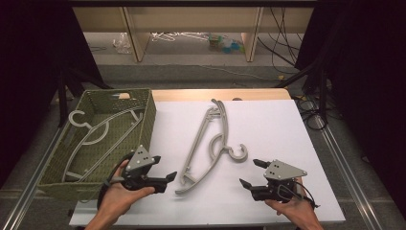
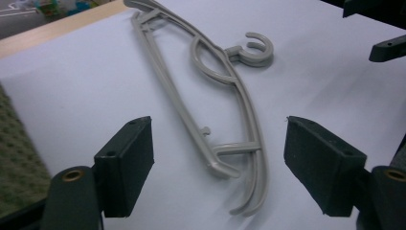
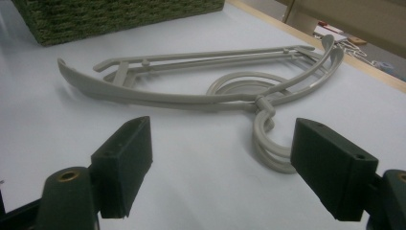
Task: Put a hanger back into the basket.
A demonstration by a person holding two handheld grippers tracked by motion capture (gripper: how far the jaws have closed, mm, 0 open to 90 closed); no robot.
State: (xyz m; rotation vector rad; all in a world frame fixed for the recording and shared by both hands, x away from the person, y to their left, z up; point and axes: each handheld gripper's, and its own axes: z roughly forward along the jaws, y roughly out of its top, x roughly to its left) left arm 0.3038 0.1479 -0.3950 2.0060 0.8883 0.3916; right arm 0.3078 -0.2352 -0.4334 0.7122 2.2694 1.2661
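1. A grey plastic hanger [image 1: 207, 146] lies flat on the white table sheet [image 1: 268, 124], about mid-table, its hook [image 1: 238, 153] turned toward the person's right. In the right gripper view it looks like two hangers stacked; I cannot tell for certain.
2. The left gripper [image 1: 165, 178] sits low over the sheet, just beside the hanger's near end. Its jaws stand spread wide, nothing between the pads. In the left gripper view the hanger's near end [image 2: 239, 187] lies on the sheet ahead of and between the jaws, untouched.
3. The right gripper [image 1: 251, 173] is near the hook, jaws likewise spread, empty. In the right gripper view the hook [image 3: 268, 143] lies just ahead of the jaws, close to the right-hand one.
4. A green woven basket [image 1: 148, 120] stands at the table's left with another grey hanger [image 1: 91, 136] inside.
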